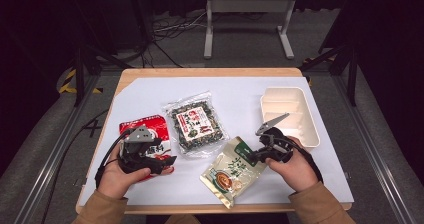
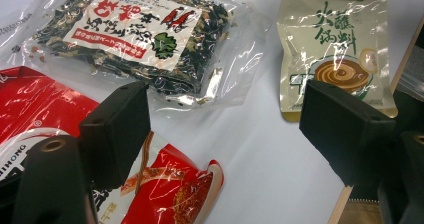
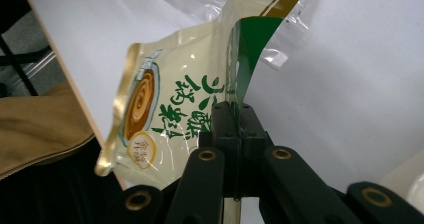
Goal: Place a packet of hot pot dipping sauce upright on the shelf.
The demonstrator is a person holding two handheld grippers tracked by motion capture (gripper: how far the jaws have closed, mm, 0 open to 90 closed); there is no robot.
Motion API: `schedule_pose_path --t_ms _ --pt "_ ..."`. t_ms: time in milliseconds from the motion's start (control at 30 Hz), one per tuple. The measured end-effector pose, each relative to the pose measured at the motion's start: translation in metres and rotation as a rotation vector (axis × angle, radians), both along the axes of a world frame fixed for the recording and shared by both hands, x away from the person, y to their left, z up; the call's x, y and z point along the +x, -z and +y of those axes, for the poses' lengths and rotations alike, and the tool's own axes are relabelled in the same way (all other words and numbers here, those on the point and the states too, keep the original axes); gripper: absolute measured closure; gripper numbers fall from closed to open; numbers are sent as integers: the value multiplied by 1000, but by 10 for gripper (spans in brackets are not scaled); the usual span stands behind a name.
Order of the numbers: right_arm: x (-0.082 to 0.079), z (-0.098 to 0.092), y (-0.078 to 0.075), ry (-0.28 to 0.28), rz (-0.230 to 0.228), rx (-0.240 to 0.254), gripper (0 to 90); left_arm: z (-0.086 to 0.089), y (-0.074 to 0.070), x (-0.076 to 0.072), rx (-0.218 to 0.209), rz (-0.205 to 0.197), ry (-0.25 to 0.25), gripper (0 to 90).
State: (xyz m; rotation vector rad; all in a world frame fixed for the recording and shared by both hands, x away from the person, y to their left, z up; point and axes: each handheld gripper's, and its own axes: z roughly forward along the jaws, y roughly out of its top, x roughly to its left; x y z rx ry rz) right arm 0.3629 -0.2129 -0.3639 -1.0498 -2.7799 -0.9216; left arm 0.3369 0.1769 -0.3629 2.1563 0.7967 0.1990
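I work at a wooden table (image 1: 210,72) covered with a white sheet (image 1: 235,91). Around it the floor (image 1: 250,44) is grey carpet. Behind stands a white metal frame (image 1: 248,21), with black cables (image 1: 162,31) lying beside it. The far background is dark.

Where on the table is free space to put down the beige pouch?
Bare white sheet lies behind the clear packet, left of the tray; another patch lies along the near edge between both hands. The middle is crowded: red packet, clear packet and beige pouch lie close together.
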Motion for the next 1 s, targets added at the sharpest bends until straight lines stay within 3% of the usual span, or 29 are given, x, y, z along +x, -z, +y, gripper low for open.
schedule_pose_path --t_ms 433,633,667,767,1000 --pt "-9 -1 -41 -53 -34 33 896 6 -2 1 -9 -11 -18 208" --pt "-9 0 -50 -72 -31 39 897 7 -2 1 -14 -10 -20 207" --pt "-9 0 -55 -89 -14 66 896 7 -3 1 -18 -9 -27 207" --pt "-10 0 -59 -103 -16 76 897 8 -3 2 -20 -14 -25 207" --pt "-10 1 -69 -113 -34 63 897 11 -3 2 -29 -7 -37 207"
